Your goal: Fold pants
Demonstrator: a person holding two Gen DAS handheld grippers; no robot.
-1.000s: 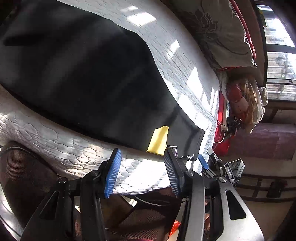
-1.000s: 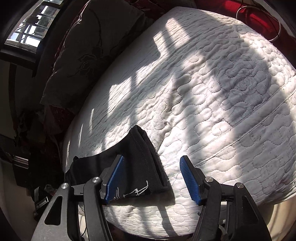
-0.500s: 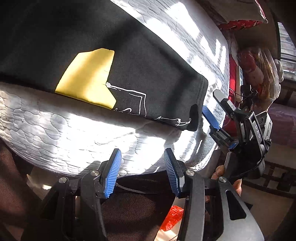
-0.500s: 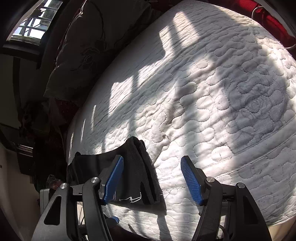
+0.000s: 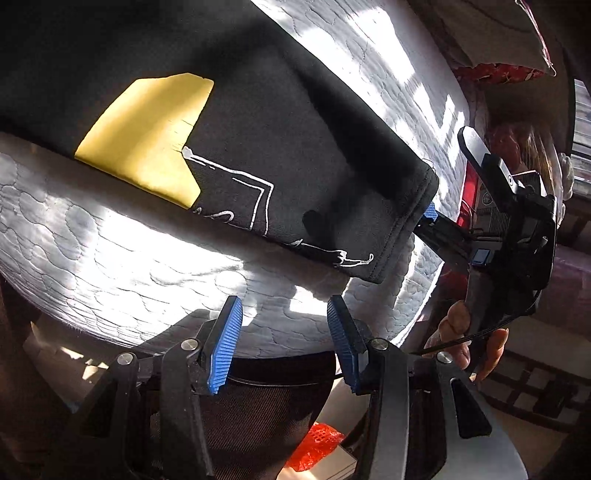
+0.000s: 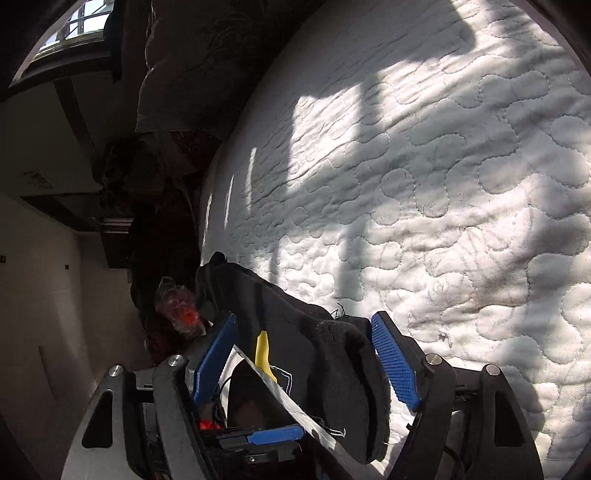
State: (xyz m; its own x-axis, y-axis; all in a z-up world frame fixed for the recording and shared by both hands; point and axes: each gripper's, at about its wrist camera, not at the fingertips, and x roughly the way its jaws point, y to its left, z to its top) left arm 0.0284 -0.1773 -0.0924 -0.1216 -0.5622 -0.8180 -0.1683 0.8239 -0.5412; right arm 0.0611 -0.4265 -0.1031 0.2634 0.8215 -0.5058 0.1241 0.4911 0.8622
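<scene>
Black pants [image 5: 295,147] with a yellow patch [image 5: 144,133] and white line print lie flat on a white quilted mattress [image 5: 110,266]. My left gripper [image 5: 284,306] hovers at the mattress's near edge, below the leg hem, open with nothing between its fingers. My right gripper [image 5: 447,173] comes in from the right end of the leg, one finger above the hem and one under it. In the right wrist view the pants [image 6: 295,332] hem sits between the blue pads of the right gripper [image 6: 303,321]. Its jaws are opening and the pads stand clear of the cloth.
A grey patterned pillow [image 5: 480,33] lies at the bed's far end, also the pillow [image 6: 192,55]. A person's hand [image 5: 458,332] holds the right gripper's handle. A plastic bag with red contents [image 5: 517,147] hangs beyond the bed. Bare mattress [image 6: 443,184] stretches right of the hem.
The left view slid along the leg toward the hem, then held. The right gripper swung in and rolled, so the hem now lies between its pads, which stand wider apart.
</scene>
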